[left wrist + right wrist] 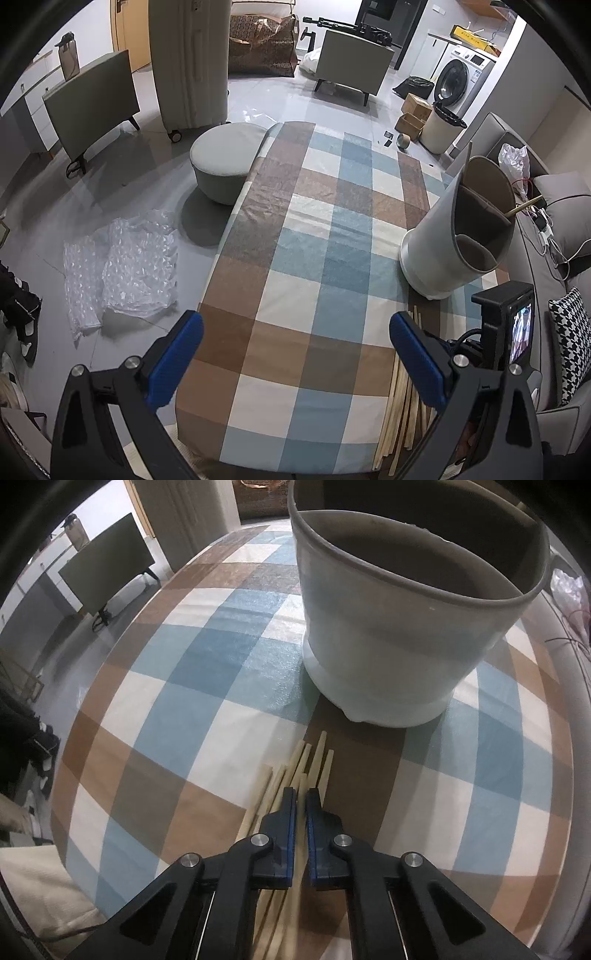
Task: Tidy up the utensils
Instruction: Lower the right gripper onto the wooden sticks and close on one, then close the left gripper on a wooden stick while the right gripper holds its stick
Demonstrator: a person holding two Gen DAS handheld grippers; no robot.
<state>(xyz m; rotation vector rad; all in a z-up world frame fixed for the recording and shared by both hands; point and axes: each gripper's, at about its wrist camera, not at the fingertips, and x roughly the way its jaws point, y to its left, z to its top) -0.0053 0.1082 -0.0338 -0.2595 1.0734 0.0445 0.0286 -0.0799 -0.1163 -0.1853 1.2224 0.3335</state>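
While both claws are hanging over a checked tabletop (314,258), the right claw (301,801) is pointing steeply down at a bundle of pale wooden chopsticks (295,771) lying on the cloth near the tabletop's near edge. Its blue-padded fingers (290,823) are standing nearly together with only a thin slit between them, over the bundle; one stick (302,786) seems to be lying in that slit, though whether the pads are pressing on it cannot be told. The sticks' tips are fanning out toward a white utensil holder (388,638), which is standing upright just beyond them, apart from the tips, its brown inside split into compartments.

Seen from the left wrist, the left claw (295,354) is spread wide with nothing between its fingers (173,354), hovering over the near end of the tabletop. The same chopsticks (402,413) are lying beside its right finger. The holder (432,236) is sitting at the right side, with one stick (524,206) poking out of its far compartment. Bubble wrap (118,266) is lying on the floor (110,206) at left, and a round grey stool (225,162) is standing at the tabletop's far left corner.
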